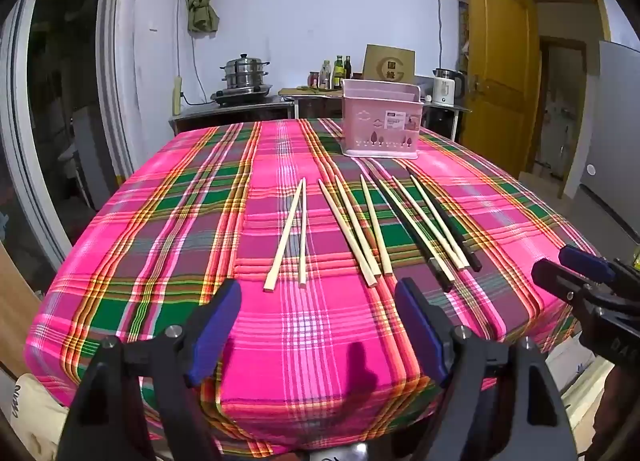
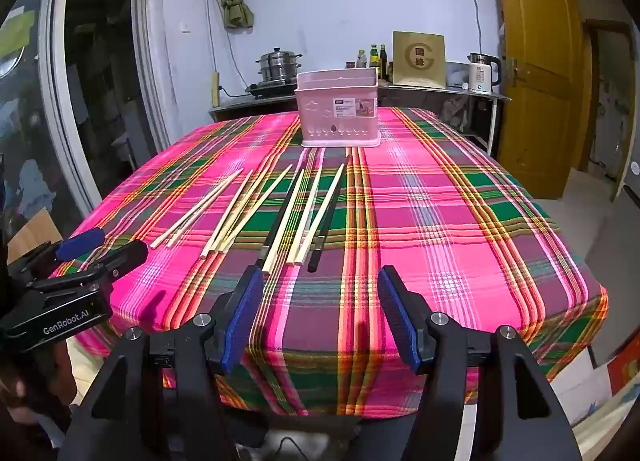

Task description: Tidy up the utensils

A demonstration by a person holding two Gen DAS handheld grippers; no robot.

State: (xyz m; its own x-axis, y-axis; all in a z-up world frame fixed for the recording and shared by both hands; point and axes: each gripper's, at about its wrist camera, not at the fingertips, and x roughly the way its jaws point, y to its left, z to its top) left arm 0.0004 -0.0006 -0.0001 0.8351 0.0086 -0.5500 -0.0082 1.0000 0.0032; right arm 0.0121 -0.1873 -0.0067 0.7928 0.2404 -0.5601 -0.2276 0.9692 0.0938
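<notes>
Several chopsticks lie side by side on the pink plaid tablecloth (image 1: 160,229): a pale wooden pair (image 1: 294,233) at the left, more pale ones (image 1: 362,229) beside them, and black ones (image 1: 416,241) mixed in at the right. In the right wrist view the same row of chopsticks (image 2: 280,209) fans out left of centre. A pink utensil basket (image 1: 380,121) (image 2: 338,113) stands behind them, upright. My left gripper (image 1: 319,285) hovers open just short of the chopstick ends, holding nothing. My right gripper (image 2: 320,273) is open too, near the black chopstick ends. Each gripper also shows in the other's view: the right gripper (image 1: 560,263) and the left gripper (image 2: 106,247).
Behind the table runs a counter with a steamer pot (image 1: 244,75), bottles (image 1: 336,73), a cardboard box (image 2: 418,59) and a white kettle (image 2: 484,73). A yellow door (image 1: 500,81) stands at the right. The table edge (image 2: 360,401) drops off right below the grippers.
</notes>
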